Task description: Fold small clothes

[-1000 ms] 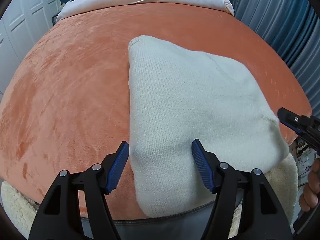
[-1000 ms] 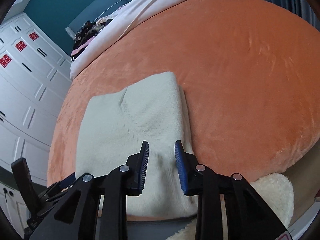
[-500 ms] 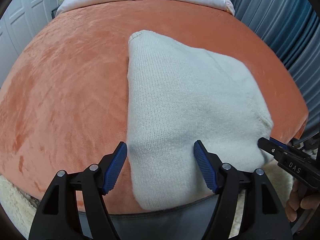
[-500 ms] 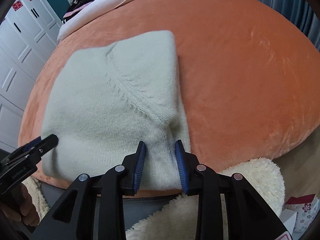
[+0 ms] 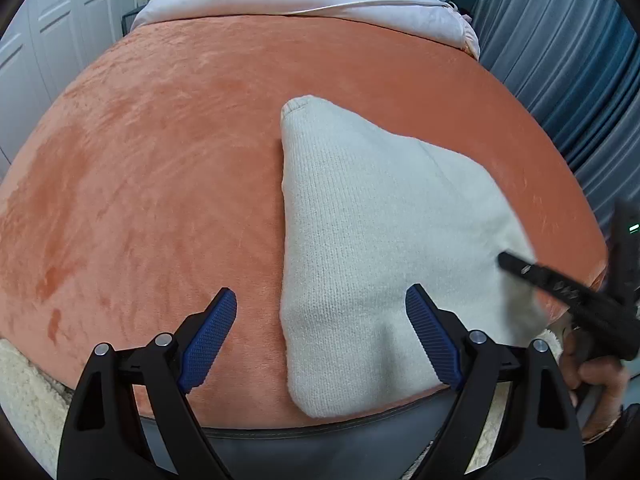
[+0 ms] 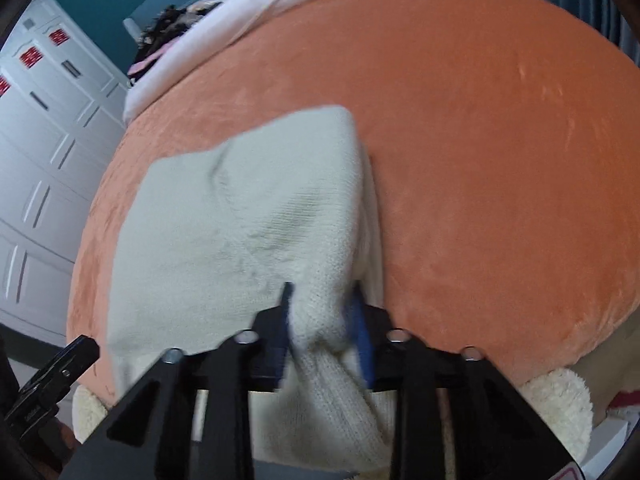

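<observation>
Orange plush bed cover [image 5: 168,184] spreading wide, bearing cream knit garment [image 5: 372,240] near its front edge. Left gripper [image 5: 320,336] hovering with jaws spread apart, straddling the garment's near left edge without touching. Right gripper [image 6: 324,320] clamping together on the garment's near right corner, bunching the knit between blue pads.

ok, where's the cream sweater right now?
The cream sweater lies on the orange blanket at the bed's near edge; its near right corner is pinched in the right claw, and the open left claw straddles its left edge.
</observation>
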Demonstrator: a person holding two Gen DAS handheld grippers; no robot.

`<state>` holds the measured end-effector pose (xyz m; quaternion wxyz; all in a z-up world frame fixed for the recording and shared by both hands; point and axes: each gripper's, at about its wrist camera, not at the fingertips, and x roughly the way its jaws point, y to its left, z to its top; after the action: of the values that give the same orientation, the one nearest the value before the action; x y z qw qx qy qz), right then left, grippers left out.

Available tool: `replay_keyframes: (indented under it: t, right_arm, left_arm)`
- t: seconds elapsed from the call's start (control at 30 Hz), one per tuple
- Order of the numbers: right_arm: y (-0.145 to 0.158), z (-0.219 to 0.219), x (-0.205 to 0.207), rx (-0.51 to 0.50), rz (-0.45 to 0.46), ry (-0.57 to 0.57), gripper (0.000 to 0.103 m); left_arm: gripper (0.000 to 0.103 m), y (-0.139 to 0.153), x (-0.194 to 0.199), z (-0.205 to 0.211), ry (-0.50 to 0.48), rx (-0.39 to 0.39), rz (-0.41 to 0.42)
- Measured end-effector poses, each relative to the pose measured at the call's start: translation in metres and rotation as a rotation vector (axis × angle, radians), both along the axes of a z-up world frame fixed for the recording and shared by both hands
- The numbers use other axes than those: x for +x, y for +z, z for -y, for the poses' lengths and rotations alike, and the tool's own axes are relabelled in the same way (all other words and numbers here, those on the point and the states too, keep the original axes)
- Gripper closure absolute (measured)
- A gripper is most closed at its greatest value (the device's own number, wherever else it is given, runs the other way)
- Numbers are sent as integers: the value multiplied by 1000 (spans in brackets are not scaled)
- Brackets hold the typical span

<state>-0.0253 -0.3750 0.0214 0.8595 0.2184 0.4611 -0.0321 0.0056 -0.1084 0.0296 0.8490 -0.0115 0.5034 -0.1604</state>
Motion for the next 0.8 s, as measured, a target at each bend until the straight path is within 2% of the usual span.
replay_keyframes:
  t: [0.1, 0.17, 0.2, 0.23, 0.27, 0.33, 0.43, 0.57, 0.63, 0.73, 0.8]
  right_arm:
    - [22, 3, -9, 8, 78, -19, 84]
    - [4, 10, -5, -3, 27, -27, 84]
    - [-17, 14, 2, -3, -44, -24, 84]
    - [-42, 17, 6, 11, -120, -23, 79]
    - [-50, 23, 2, 47, -95, -43, 74]
    - [-41, 28, -1, 94, -93, -49, 72]
    - [-28, 31, -6, 84, -91, -56, 60]
    - [-27, 41, -15, 111, -58, -102, 33]
    - [-38, 46, -15, 164, -83, -128, 32]
    - [-60, 49, -8, 267, -115, -129, 32]
    - [-69, 48, -3, 307, -105, -123, 28]
  left_arm:
    - [19, 0, -1, 1, -3, 23, 16]
    - [19, -5, 0, 3, -5, 37, 9]
    - [19, -8, 0, 3, -4, 43, 1]
    - [19, -10, 0, 4, -4, 47, -6]
    - [19, -12, 0, 4, -5, 53, -10]
    - [19, -14, -1, 5, -12, 72, -9]
    - [18, -15, -1, 5, -11, 65, -12]
    - [13, -19, 8, 4, 5, -8, -66]
    - [12, -22, 14, 7, 11, -39, -91]
    - [10, -33, 26, 15, 11, -25, -116]
    - [6, -40, 33, 18, 5, -35, -137]
